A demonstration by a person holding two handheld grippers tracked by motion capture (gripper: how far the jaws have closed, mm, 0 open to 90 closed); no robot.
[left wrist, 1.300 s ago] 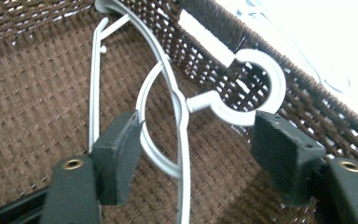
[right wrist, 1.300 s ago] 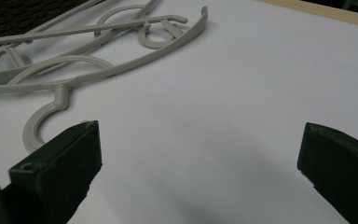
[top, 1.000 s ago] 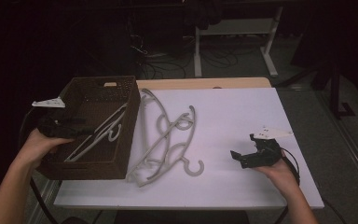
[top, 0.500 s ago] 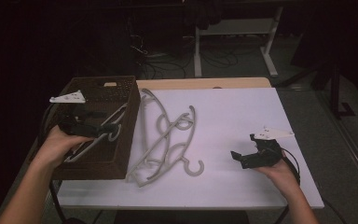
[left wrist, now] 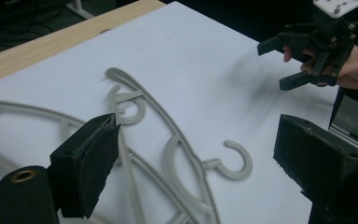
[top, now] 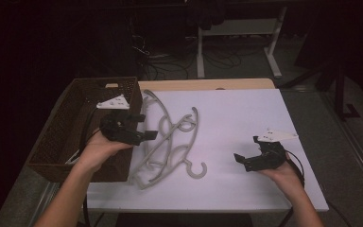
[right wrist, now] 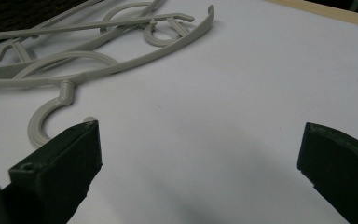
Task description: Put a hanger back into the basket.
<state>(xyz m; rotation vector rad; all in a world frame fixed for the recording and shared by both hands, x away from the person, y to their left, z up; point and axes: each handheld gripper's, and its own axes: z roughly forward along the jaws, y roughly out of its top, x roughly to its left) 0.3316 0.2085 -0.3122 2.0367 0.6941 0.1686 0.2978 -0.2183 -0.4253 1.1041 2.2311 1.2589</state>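
Nearest the person, the right gripper [top: 246, 160] is held low over the bare white tabletop [top: 246, 113], its jaws spread wide with nothing between them. In the right gripper view the hook [right wrist: 44, 122] of the closest hanger lies just beyond one jaw, not touched. The left gripper [top: 147, 133] is held over the rim of the brown basket [top: 61, 127], pointing toward the pile of grey plastic hangers [top: 170, 142]; its jaws have just been opening and stand wide, with nothing gripped. The hangers lie flat and overlapped on the tabletop, just beside the basket, between the two grippers. They are judged to be light, stiff and smooth, so a thin bar could slip or twist in the pads. Because the arms are interlaced, one hanger lifted may drag its neighbours. The neck just below the hook [left wrist: 235, 161], or the thicker shoulder arm [left wrist: 177, 140], is judged the best place to be taken hold of. Farther off, table legs and cables are seen on the dark floor.
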